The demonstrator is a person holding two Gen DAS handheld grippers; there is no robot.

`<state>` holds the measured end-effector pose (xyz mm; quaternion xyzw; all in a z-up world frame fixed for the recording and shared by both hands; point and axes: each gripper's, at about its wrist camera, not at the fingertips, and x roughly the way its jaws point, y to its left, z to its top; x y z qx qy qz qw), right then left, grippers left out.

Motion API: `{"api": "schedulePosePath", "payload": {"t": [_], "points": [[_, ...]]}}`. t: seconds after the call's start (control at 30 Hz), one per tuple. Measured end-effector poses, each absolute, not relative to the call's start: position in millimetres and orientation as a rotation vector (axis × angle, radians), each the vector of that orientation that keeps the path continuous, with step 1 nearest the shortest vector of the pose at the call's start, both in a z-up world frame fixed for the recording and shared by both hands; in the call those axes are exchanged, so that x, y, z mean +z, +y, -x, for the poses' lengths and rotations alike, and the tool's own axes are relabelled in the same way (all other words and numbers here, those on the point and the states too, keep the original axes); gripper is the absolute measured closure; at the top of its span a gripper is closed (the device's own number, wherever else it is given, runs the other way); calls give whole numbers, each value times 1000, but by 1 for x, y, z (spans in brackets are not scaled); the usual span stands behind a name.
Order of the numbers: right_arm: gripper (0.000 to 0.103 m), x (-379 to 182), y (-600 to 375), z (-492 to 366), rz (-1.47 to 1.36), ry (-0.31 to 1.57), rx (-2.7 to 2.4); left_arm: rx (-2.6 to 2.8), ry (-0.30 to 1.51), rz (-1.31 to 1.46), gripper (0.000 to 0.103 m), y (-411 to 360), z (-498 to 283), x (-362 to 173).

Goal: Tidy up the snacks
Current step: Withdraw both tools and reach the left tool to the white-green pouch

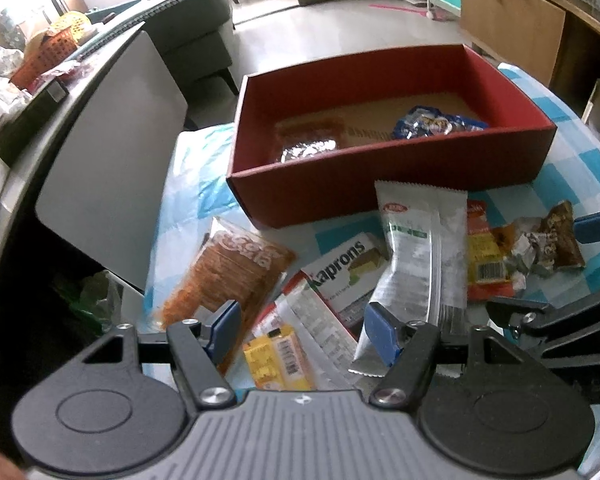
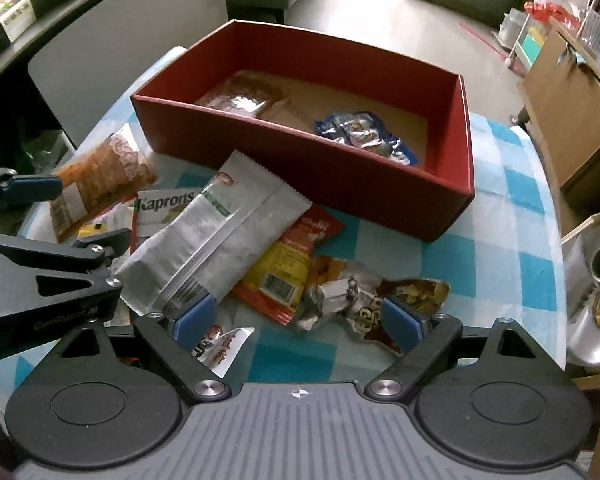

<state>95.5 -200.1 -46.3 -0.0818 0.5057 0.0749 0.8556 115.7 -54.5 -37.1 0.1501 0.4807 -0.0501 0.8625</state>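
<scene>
Both wrist cameras look down from close above the checkered table (image 2: 496, 248), facing the far red box (image 1: 380, 168); left sits left, right sits right, sharing the snack pile.

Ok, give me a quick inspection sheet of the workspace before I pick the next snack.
Surface: blue-checked tablecloth, partly covered.
Job's things: red box holds a blue packet and a clear-wrapped snack; outside lie a silver pouch, Kaprons wafers, an orange biscuit pack and a crumpled brown wrapper.
Clutter: shiny metal object at table edge.
Grippers: left gripper open; right gripper open, both above the snacks.
Cables: nothing seen.
Surroundings: grey sofa, cardboard boxes.
</scene>
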Motion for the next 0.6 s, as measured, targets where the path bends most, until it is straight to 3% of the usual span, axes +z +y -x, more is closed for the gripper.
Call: {"api": "schedulePosePath", "payload": {"t": [0.6], "points": [[7,-42,-244,-92,90,1064,115,-183,1084,-270,34,-62,-119,-49]]}}
